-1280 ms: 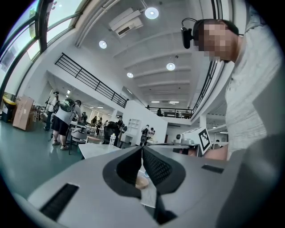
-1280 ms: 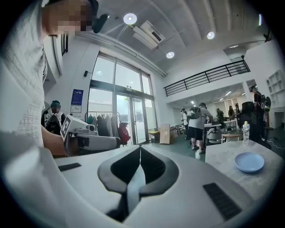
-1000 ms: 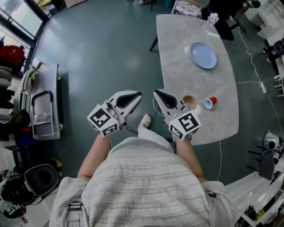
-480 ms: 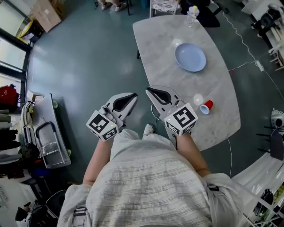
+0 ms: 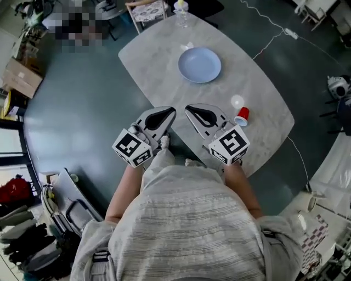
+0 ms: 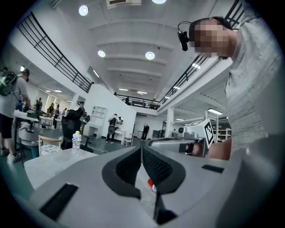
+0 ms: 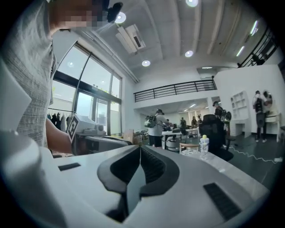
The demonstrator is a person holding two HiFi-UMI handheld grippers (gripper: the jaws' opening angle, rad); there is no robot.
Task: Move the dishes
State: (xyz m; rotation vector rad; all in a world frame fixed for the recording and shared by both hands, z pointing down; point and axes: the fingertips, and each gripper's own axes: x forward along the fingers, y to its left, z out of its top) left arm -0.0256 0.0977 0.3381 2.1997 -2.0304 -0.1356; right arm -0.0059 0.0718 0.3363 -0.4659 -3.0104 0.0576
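Observation:
A light blue plate [image 5: 199, 65] lies on the far half of the marble table [image 5: 258, 88]. A red cup [image 5: 242, 116] lies on its side near the table's right edge and shows small below the jaws as the red cup [image 6: 150, 182]. My left gripper [image 5: 170, 112] and right gripper [image 5: 188, 109] are held side by side over the table's near edge, well short of the plate. Both are shut with nothing between the jaws, seen as the left gripper [image 6: 142, 148] and the right gripper [image 7: 140, 148]. Each gripper view shows the other gripper beside it.
A clear water bottle [image 5: 181, 13] stands at the table's far end, also seen as the bottle [image 6: 76, 142] and the bottle [image 7: 204, 146]. A chair [image 5: 145, 10] stands behind the table. A cardboard box [image 5: 22, 77] and a cart [image 5: 71, 200] are on the floor to the left. People stand far off.
The head view has swung round and the table now lies straight ahead. Both grippers, still shut, now hang over the table's near edge instead of over the floor.

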